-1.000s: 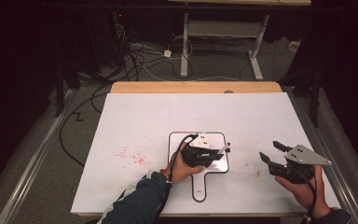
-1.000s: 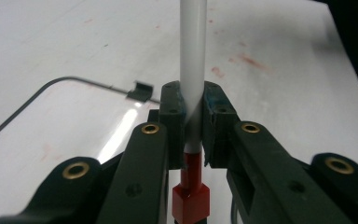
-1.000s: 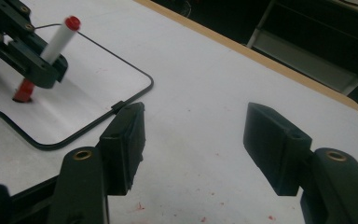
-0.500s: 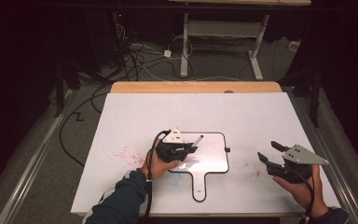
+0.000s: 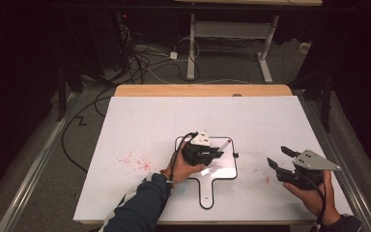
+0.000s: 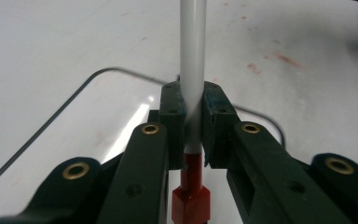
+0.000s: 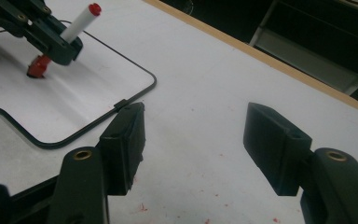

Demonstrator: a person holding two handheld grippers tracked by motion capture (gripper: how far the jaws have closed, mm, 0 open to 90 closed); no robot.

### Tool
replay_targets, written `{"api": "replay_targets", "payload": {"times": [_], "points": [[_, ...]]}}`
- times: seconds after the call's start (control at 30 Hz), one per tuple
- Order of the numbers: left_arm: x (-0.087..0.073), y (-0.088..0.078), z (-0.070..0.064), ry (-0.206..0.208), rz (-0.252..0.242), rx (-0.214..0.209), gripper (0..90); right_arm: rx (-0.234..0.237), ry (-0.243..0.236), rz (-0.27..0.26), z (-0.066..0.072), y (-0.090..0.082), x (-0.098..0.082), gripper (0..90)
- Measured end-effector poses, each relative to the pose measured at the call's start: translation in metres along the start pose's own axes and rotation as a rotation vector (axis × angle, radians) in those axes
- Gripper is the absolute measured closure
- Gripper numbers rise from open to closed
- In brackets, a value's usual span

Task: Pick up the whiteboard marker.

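- Nearest the onlooker, right gripper (image 5: pixel 279 160): jaws standing apart with nothing between them, hovering over bare table (image 5: pixel 140 125), well right of the work.
- Left gripper (image 5: pixel 216 153): clamped on the marker (image 6: pixel 190 70), the nearer hand by far.
- Marker: white barrel, red ends, long axis tilted, lower red end apparently touching the whiteboard (image 5: pixel 224 169), upper end (image 7: pixel 94 9) pointing up and away.
- Whiteboard: small, black-rimmed, handled paddle, flat mid-table, surface seemingly unmarked.
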State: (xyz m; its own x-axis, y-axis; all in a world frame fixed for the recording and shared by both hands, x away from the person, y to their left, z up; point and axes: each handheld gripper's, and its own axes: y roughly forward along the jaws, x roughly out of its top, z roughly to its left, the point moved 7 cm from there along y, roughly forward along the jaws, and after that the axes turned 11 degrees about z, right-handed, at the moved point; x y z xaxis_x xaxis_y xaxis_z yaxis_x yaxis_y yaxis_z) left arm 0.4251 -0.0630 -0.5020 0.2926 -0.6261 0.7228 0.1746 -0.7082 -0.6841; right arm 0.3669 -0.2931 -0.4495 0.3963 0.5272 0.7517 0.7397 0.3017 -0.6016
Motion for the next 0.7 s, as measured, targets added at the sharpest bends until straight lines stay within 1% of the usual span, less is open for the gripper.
{"api": "replay_targets", "payload": {"times": [0.07,0.13,0.23,0.3,0.4,0.47,0.6,0.67,0.7], "points": [[0.008,0.008,-0.006,0.019,0.003,-0.012,78.7,0.001,0.000,0.000,0.000,0.000,0.000,39.7],[0.012,0.014,-0.010,0.024,0.000,-0.025,78.8,-0.001,0.004,-0.001,-0.001,-0.001,-0.001,39.7],[0.014,0.015,-0.012,0.025,-0.003,-0.028,78.7,-0.001,0.010,-0.003,-0.003,-0.003,-0.002,39.7],[0.013,0.012,-0.011,0.018,-0.008,-0.029,78.7,-0.002,0.011,-0.004,-0.003,-0.003,-0.002,39.7],[0.013,0.004,-0.010,0.004,-0.028,-0.022,78.6,-0.001,0.014,-0.004,-0.003,-0.003,-0.003,39.6],[0.013,-0.001,-0.012,0.013,-0.031,-0.006,78.5,0.000,0.014,-0.006,-0.003,-0.004,-0.002,39.7],[0.009,-0.011,-0.020,0.027,-0.063,-0.005,78.5,0.023,0.025,-0.010,0.000,-0.003,-0.001,40.4],[0.008,-0.015,-0.023,0.030,-0.069,0.007,78.4,0.027,0.023,-0.009,0.001,-0.002,0.000,40.6],[0.007,-0.018,-0.025,0.030,-0.077,0.005,78.4,0.032,0.017,-0.010,0.002,-0.001,0.000,40.7]]}}
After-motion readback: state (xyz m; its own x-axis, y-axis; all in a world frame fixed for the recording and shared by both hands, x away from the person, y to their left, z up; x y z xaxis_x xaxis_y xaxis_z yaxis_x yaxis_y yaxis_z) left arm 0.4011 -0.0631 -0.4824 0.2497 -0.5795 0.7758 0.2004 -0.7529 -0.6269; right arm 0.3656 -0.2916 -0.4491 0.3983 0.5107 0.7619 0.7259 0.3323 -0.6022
